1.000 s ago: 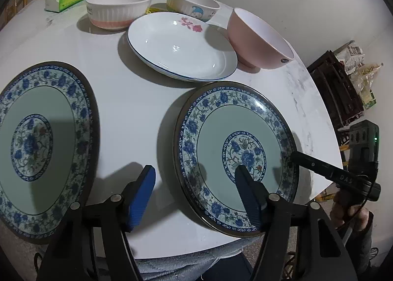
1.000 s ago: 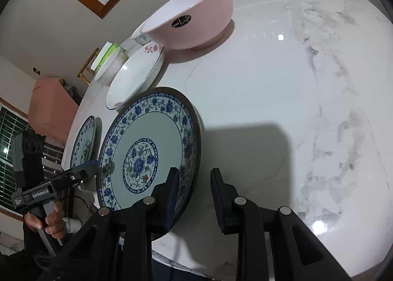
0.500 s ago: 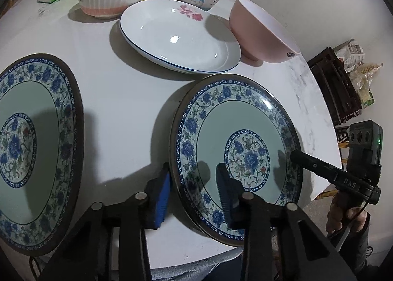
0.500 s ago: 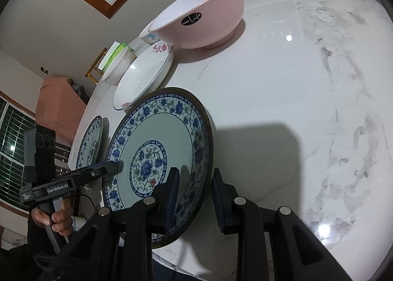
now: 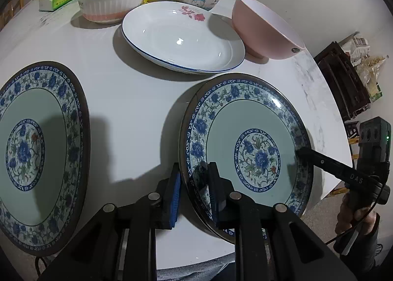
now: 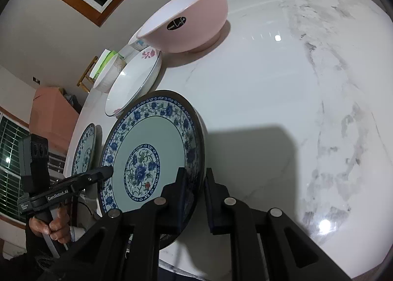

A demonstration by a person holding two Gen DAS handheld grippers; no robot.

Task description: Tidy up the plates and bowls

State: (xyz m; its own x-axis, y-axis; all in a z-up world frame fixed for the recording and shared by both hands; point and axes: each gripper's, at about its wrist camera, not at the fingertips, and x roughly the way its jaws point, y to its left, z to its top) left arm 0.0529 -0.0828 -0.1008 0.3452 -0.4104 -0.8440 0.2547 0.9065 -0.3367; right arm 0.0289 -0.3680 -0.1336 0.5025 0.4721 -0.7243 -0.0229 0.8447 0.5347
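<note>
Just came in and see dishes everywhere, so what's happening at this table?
A person is tidying dishes with two handheld tongs. The left tongs and right tongs pinch opposite rims of one blue plate, which looks tilted off the table. A matching plate, a white plate and three bowls sit untouched.

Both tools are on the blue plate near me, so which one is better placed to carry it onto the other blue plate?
Probably the left tool: it grips the held plate's rim on the side facing the other plate. The right tool clamps the far rim.
</note>
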